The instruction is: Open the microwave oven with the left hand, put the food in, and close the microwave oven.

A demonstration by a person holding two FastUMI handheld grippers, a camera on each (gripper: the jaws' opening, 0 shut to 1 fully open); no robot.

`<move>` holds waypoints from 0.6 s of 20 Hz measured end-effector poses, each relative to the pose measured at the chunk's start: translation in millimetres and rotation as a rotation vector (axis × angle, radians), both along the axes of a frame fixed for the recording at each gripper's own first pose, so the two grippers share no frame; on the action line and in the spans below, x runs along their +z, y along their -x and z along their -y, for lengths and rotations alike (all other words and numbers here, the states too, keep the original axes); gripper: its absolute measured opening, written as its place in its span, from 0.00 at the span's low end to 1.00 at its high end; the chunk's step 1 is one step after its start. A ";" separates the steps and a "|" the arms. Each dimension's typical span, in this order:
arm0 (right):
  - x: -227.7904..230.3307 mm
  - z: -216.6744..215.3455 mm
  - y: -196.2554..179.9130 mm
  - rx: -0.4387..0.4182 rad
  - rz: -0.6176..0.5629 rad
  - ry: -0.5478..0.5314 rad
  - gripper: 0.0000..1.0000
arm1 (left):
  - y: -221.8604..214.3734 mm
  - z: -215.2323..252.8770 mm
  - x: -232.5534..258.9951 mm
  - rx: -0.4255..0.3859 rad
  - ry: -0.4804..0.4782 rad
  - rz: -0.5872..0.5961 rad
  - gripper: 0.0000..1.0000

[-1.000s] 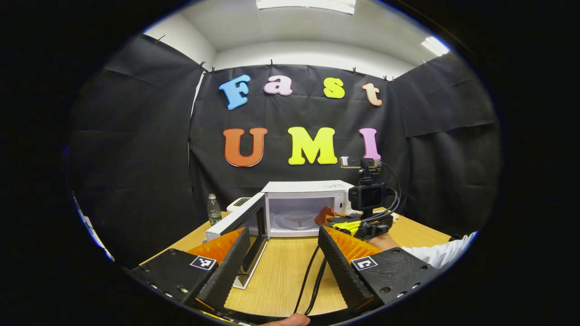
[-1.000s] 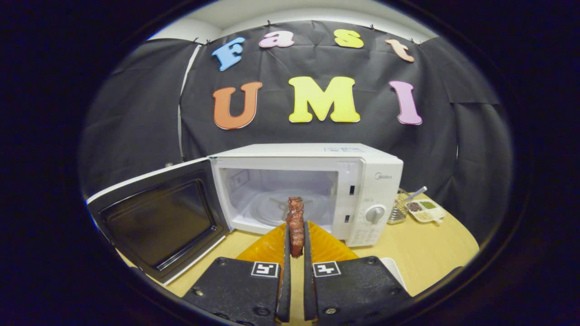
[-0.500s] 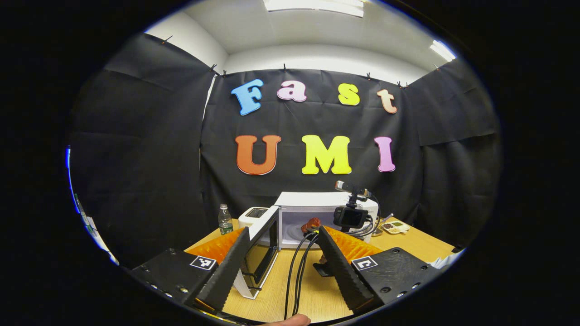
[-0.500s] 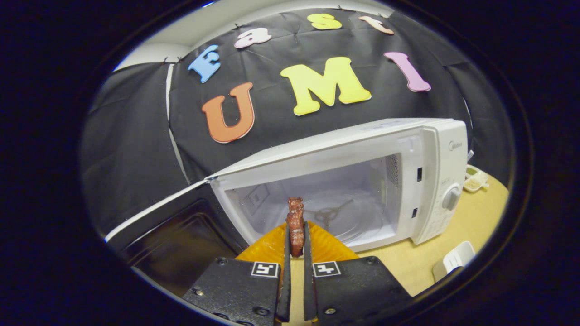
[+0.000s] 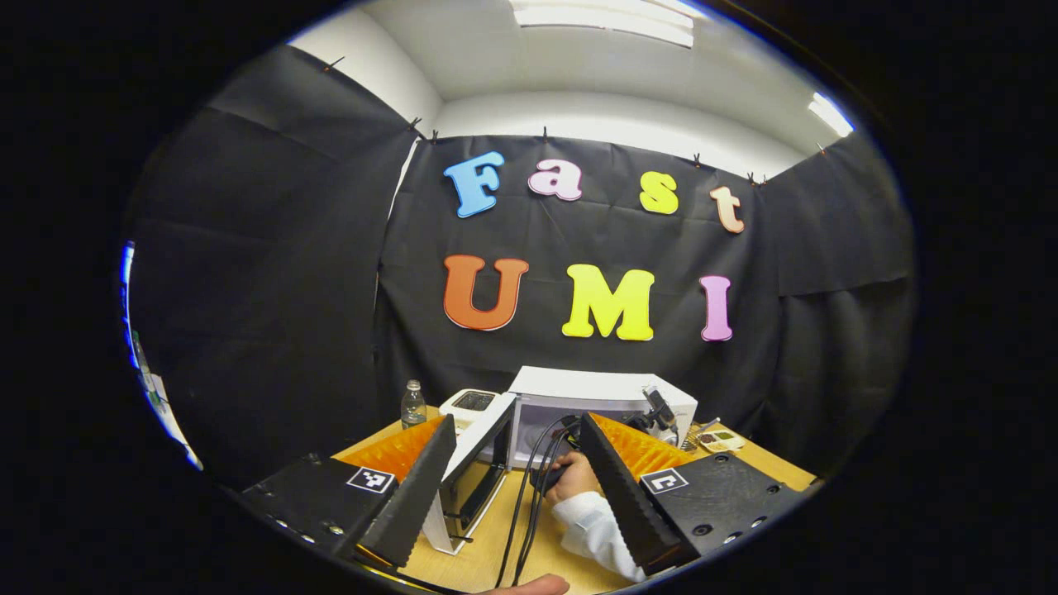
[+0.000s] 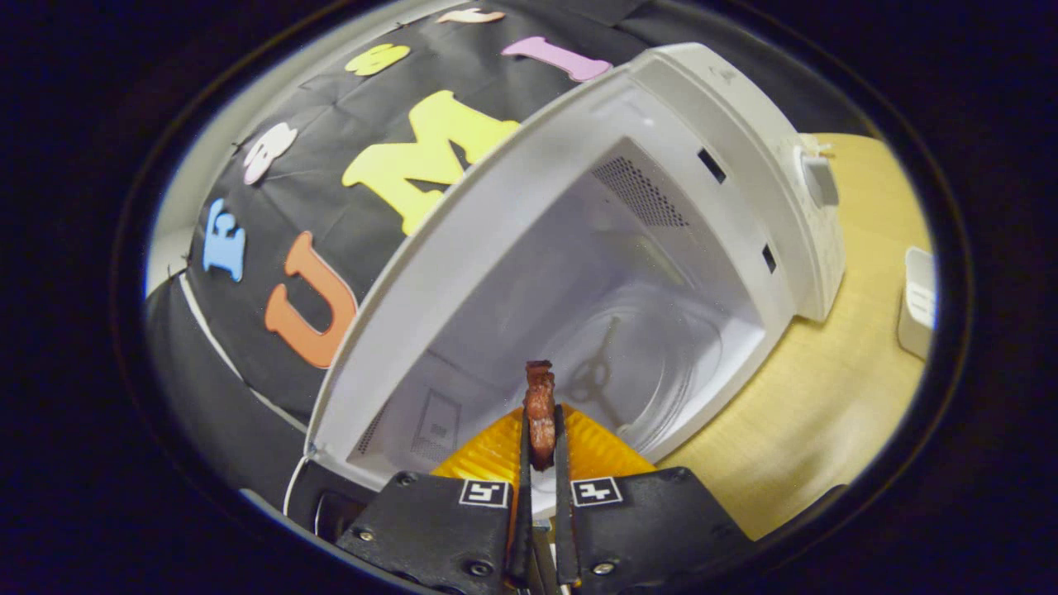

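Right claw (image 6: 539, 438) clamped on a reddish-brown strip of food (image 6: 540, 405), both fingers (image 6: 524, 463) pressing its sides, strip standing upright and poking above the tips. Held at the mouth of the open microwave (image 6: 711, 157), tips just over the front sill, with the round glass turntable (image 6: 653, 355) lying beyond and below. View strongly tilted, so that the white oven leans across the picture. Cavity lit and white inside, vent holes on one inner wall. Dial (image 6: 818, 178) on the control panel at the far side of the opening. Wooden counter (image 6: 835, 364) beside the oven, a small white box (image 6: 917, 302) standing on it near the edge.

Left claw (image 5: 517, 463) spread wide, gripping nothing, held back from the oven and well above the counter (image 5: 488, 537). Seen between its fingers (image 5: 413, 487): the microwave (image 5: 595, 388) farther off, its door (image 5: 479, 463) swung out toward the camera on the left side. Person's hand (image 5: 570, 478) in a white sleeve (image 5: 595, 529) reaching toward the opening, black cables (image 5: 529, 496) trailing from it. Behind the door, a clear bottle (image 5: 412, 405) and a small white appliance (image 5: 469, 403) at the back of the counter. To the right of the oven, a small tray (image 5: 717, 438) with divided portions.
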State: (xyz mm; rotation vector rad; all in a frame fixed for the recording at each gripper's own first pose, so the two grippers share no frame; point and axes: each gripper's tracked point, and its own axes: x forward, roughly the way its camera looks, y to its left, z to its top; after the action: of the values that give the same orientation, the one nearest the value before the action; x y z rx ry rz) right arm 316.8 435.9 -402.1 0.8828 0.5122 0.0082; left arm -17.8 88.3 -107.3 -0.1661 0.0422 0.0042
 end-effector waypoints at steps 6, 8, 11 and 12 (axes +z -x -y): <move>-26.1 9.1 -31.7 -0.093 -0.047 -0.078 0.15 | -8.2 -10.2 -4.6 0.025 -0.037 0.024 0.92; -28.1 10.3 -38.6 -0.093 -0.048 -0.086 0.16 | -11.8 -4.8 -8.9 0.015 -0.048 0.013 0.92; -29.5 10.8 -46.6 -0.078 -0.042 -0.063 0.17 | -18.3 0.3 -16.5 -0.002 -0.052 -0.021 0.92; -28.0 10.7 -47.4 -0.076 -0.039 -0.057 0.17 | -19.6 2.6 -17.1 -0.007 -0.055 -0.024 0.92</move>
State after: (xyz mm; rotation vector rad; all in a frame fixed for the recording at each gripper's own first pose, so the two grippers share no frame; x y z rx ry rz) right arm 364.2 425.2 -430.1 0.9590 0.5162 -0.0640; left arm 1.8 85.7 -124.4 -0.1114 0.0667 0.0008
